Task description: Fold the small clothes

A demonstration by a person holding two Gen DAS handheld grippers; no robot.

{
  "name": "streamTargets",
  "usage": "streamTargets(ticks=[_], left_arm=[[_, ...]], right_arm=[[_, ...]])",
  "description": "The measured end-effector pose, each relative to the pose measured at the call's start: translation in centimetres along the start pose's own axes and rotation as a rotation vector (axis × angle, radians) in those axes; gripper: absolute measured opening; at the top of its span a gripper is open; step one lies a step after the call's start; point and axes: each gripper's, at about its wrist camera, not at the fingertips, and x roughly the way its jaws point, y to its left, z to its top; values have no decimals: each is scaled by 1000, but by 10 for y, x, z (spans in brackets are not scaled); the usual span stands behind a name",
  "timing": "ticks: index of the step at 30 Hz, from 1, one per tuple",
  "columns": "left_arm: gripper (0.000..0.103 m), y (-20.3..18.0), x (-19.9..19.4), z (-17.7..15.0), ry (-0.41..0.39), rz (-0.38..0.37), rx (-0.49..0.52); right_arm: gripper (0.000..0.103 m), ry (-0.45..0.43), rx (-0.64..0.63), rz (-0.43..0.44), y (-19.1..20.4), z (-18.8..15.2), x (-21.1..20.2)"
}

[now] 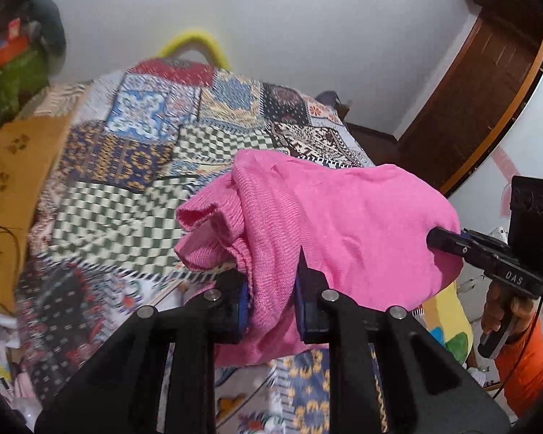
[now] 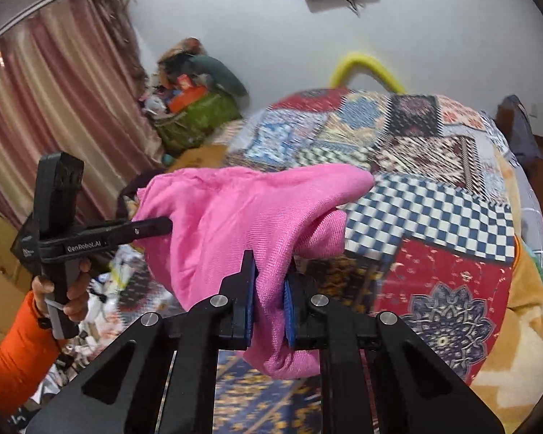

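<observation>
Plainly, left jaws: clamped on a bunched fold of the pink knit garment (image 1: 307, 224), lower centre of the left wrist view; left gripper (image 1: 271, 289).
Right jaws: pinched shut on another fold of the same cloth, lower centre of the right wrist view; right gripper (image 2: 269, 289).
Garment: held in the air between both grippers, crumpled, above the patchwork bed cover (image 1: 134, 152) that fills the middle of each frame.
Surroundings: curtain (image 2: 54, 83) at upper left, cluttered green basket (image 2: 199, 115) beyond the bed.
Risk: each grip seems to take several layers, so the edges may not line up when lowered; the loose knit could also slip or snag.
</observation>
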Motion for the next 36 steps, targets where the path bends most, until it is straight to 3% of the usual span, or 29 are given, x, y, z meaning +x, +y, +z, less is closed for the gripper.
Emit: streamTargets(ticks=[5, 11, 15, 19, 21, 23, 26, 31, 36], left_arm=[[20, 20, -19, -21, 8, 39, -17], [20, 57, 27, -56, 123, 85, -66], [24, 67, 51, -70, 167, 137, -33], [40, 71, 44, -66, 158, 240, 5], [43, 71, 32, -58, 120, 299, 16], [45, 69, 21, -52, 90, 324, 21], [45, 59, 10, -40, 47, 263, 20], [52, 27, 28, -43, 69, 162, 62], [52, 15, 70, -59, 139, 173, 92]], right_arm=[[12, 29, -17, 18, 21, -13, 11], [12, 136, -1, 3, 18, -45, 51], [16, 181, -22, -60, 11, -56, 68], [17, 153, -64, -152, 11, -48, 55], [21, 113, -121, -213, 19, -41, 43], [35, 68, -171, -232, 30, -33, 31], [37, 45, -216, -196, 44, -25, 32], [37, 116, -223, -114, 58, -29, 69], [37, 215, -225, -114, 51, -55, 107]])
